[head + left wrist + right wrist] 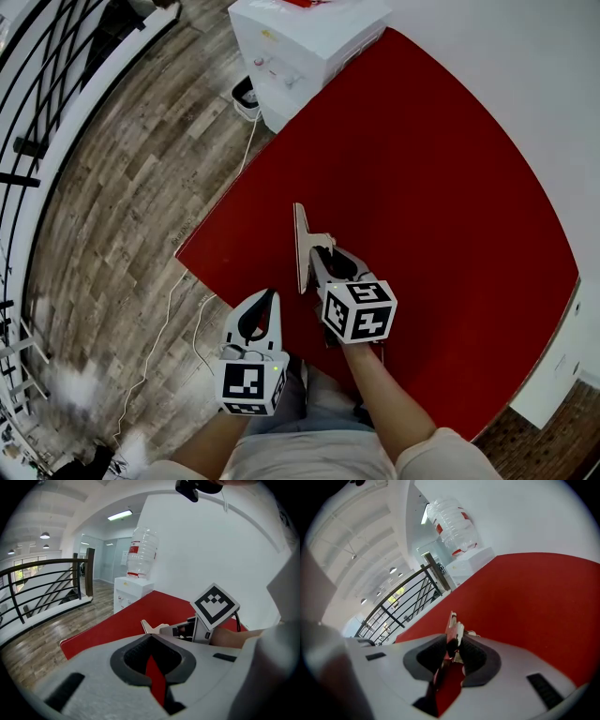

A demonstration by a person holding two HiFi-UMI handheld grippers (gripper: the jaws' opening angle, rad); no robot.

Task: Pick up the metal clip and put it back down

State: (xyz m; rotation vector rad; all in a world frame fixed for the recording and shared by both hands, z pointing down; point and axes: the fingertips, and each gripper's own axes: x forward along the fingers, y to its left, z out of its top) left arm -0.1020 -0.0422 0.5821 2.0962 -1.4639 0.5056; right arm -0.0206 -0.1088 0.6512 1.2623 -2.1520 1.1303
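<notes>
- The right gripper (322, 255) meets the upright metal clip (302, 246) near the red tabletop's (450, 187) left edge.
- The left gripper (271, 296) hangs just beyond that edge.

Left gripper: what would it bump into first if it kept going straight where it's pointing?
Probably the red table, since the left gripper points down toward it. The wooden board standing just beyond could come first; depth is hard to judge.

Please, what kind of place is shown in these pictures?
Probably an office or lobby on an upper level: a water dispenser with a bottle on top stands by the red table, and a dark railing edges the wood-look floor.
</notes>
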